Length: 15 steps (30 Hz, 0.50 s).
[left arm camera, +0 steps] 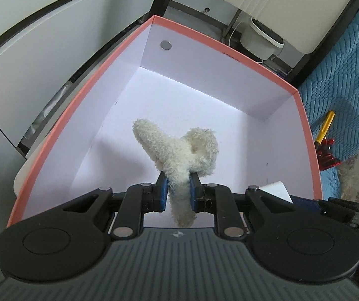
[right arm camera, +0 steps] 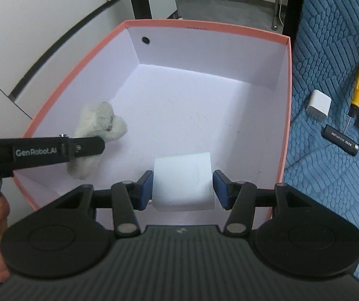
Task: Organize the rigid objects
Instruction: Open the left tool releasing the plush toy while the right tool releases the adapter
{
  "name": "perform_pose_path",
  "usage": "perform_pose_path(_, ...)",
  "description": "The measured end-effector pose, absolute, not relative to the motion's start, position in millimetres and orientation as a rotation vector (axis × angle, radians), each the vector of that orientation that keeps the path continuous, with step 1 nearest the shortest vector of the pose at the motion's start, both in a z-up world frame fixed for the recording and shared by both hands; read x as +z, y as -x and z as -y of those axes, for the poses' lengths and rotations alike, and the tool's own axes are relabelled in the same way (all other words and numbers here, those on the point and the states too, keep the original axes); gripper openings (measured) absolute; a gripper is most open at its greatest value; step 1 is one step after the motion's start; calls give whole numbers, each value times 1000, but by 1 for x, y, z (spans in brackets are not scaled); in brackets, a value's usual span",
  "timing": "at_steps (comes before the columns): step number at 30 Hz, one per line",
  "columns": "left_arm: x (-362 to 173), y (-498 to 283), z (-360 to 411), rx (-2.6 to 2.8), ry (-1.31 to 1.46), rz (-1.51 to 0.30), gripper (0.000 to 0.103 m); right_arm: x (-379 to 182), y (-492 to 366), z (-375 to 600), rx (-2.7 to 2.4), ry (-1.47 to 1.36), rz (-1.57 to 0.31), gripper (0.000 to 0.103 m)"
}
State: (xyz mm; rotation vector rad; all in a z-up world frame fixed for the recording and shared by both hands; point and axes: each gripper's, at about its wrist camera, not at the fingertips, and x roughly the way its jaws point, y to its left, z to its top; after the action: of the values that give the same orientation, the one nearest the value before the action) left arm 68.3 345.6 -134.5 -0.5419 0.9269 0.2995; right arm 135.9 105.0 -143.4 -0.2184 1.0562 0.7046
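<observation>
Left gripper (left arm camera: pixel 178 188): your jaws pinch the plush toy (left arm camera: pixel 179 150) over the box (left arm camera: pixel 304 115) floor.
Right gripper (right arm camera: pixel 183 190): your jaws clamp the white block (right arm camera: pixel 183 180) near the box's near wall; floor beyond lies free.

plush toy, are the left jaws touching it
Touching. The left wrist view shows both blue pads of the left gripper pressed into the plush toy, which hangs above the box floor.

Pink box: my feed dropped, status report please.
Left gripper shut on plush toy, right gripper shut on white block. Both held over pink box. Nothing in the way.
</observation>
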Motion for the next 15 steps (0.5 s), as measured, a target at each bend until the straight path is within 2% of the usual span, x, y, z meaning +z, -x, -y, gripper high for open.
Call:
perform_pose_path(7, -131, -72, -344, 295, 529, -938, 22, -139, -139, -100, 703, 205, -1037, 53)
perform_pose_path(12, -118, -68, -338, 299, 509, -908, 41, -128, -134, -93, 712, 188, -1016, 53)
perform_pose_path(15, -108, -63, -331, 305, 495, -883, 41, -119, -130, -88, 718, 176, -995, 53)
